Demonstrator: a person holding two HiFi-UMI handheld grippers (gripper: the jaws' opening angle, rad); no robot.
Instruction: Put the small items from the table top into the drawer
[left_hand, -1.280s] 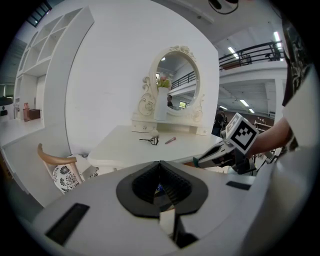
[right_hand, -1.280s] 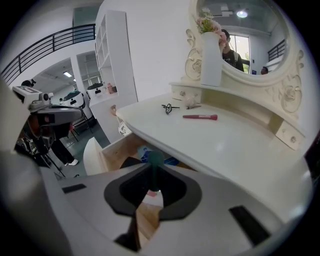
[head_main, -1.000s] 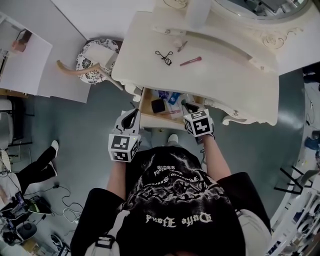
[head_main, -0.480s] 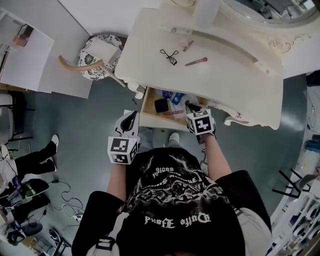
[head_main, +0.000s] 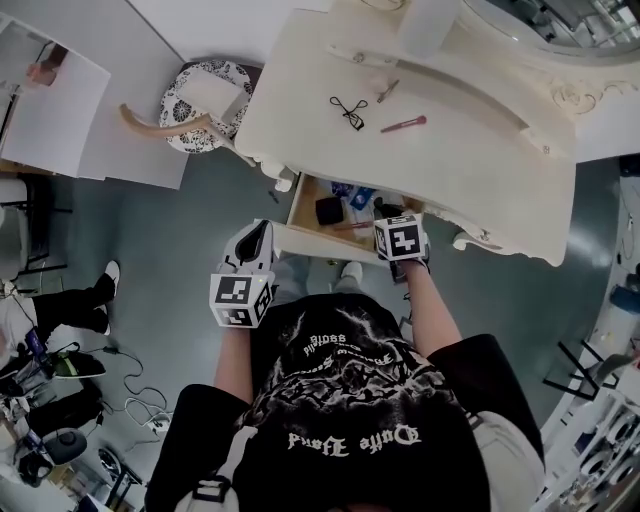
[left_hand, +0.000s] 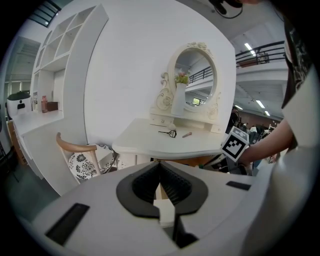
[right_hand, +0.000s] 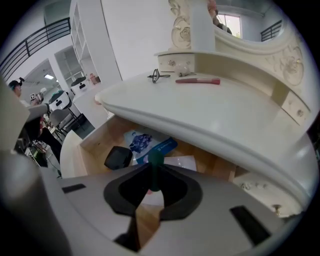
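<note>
The cream dressing table has its drawer pulled open. Inside lie a black box, a blue packet and a thin pink stick. My right gripper hangs over the drawer's right part, shut on a slim green-capped stick that stands upright between its jaws. On the table top lie a black eyelash curler, a pink stick and a small dark pen-like item. My left gripper hovers in front of the drawer's left corner, shut and holding nothing.
A wooden chair with a patterned cushion stands left of the table. An oval mirror and a white vase rise at the back. Someone's legs and cables lie on the floor at the left.
My right gripper has edged a little farther in over the drawer with the green-capped stick. The left gripper has hardly moved.
</note>
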